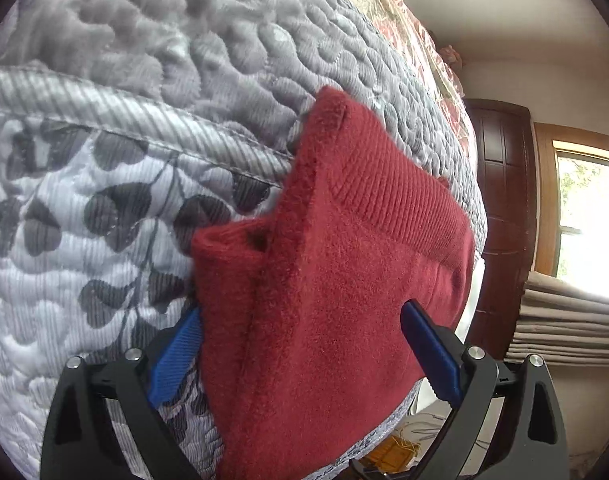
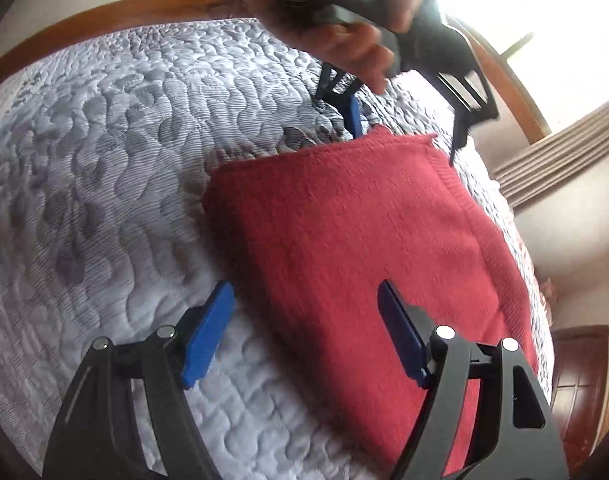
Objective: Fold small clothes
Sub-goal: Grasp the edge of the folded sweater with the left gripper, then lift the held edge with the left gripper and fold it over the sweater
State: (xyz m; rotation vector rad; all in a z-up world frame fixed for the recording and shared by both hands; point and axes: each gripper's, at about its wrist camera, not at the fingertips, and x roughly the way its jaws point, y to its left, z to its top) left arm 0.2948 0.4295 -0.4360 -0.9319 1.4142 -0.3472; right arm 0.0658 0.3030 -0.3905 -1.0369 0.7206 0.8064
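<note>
Lying folded on a quilted grey bed (image 1: 116, 208), a red knit garment (image 1: 324, 280) sits between two grippers.

Left wrist view: the left gripper (image 1: 300, 320) stands wide open, its blue fingers (image 1: 432, 344) flanking the garment's folded edge. Right wrist view: the right gripper (image 2: 304, 312) is also wide open, holding nothing, one finger over the garment (image 2: 344, 232), while a hand (image 2: 344, 28) holds the left gripper (image 2: 404, 128) at the far edge.

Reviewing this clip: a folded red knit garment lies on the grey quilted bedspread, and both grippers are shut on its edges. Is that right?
Not quite. The red knit garment does lie folded on the grey quilted bedspread, but neither gripper is shut. The right wrist view shows the right gripper with its jaws wide apart over the garment's near edge, and the left wrist view shows the left gripper open too, straddling the cloth.
</note>
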